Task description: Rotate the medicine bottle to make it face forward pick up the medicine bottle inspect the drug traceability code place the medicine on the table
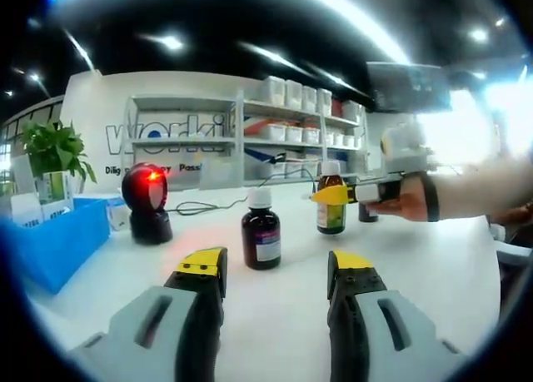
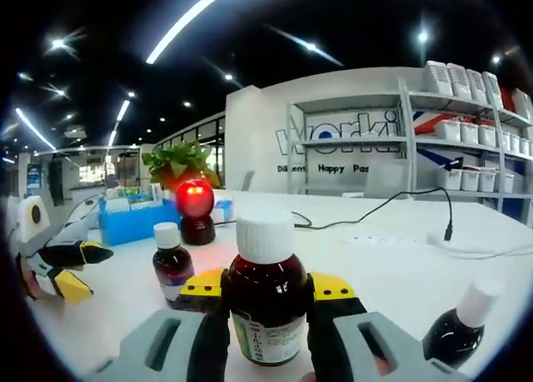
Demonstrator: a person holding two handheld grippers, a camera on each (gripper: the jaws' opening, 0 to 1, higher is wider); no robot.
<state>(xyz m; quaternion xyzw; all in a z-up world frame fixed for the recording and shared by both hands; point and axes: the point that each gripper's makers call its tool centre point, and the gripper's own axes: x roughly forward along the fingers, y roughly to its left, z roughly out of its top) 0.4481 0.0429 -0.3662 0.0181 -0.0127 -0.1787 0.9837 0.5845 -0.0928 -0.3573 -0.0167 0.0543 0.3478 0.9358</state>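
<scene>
White table, right tool clamped on medicine bottle between its jaws, left tool released

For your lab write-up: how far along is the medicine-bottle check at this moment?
Done: the right gripper has its jaws around the white-capped brown medicine bottle, which shows a label. In hand: the pickup. Left: scanning at the red-lit black scanner, then setting down. The left gripper is open.

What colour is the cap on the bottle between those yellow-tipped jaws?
White. The cap tops the dark brown bottle in the right gripper, clearest in the right gripper view.
</scene>
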